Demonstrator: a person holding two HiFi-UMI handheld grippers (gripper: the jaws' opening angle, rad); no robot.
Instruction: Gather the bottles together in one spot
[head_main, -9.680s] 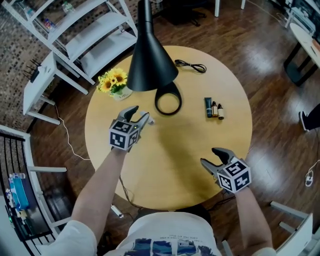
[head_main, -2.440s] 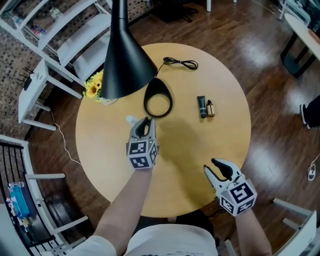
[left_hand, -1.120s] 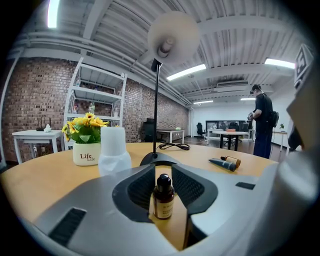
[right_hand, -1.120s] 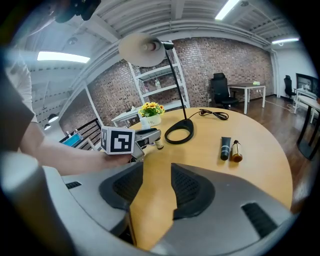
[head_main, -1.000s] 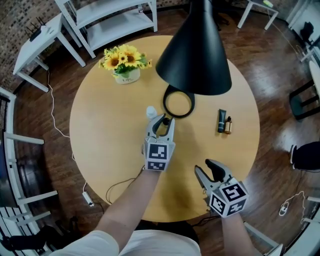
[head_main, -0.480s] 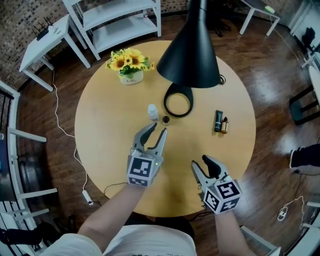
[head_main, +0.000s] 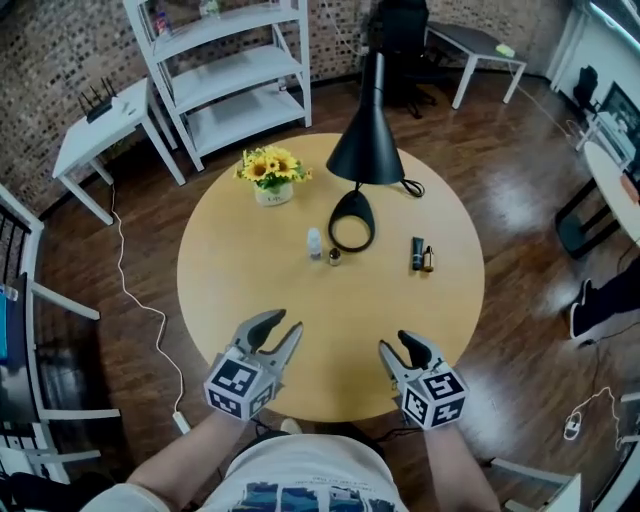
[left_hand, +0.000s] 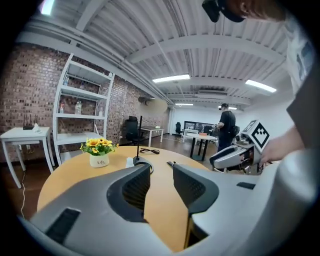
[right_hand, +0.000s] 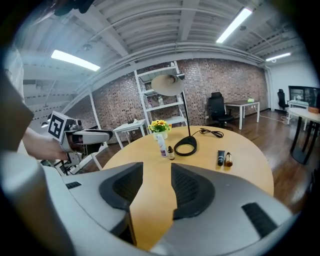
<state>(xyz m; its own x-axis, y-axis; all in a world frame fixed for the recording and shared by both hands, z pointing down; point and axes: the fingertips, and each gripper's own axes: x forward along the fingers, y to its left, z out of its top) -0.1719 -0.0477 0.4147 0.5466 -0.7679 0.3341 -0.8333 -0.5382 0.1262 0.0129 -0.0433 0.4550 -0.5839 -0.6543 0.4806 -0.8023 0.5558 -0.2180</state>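
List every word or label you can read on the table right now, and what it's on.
"Life" (small, likely reading): on the white flower pot.
White bottle: label print too small to read.
Dropper bottle, dark tube, brown bottle: too small to read any text.

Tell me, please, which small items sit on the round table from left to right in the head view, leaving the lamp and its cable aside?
sunflower pot → white bottle → small dark bottle → dark tube → amber bottle
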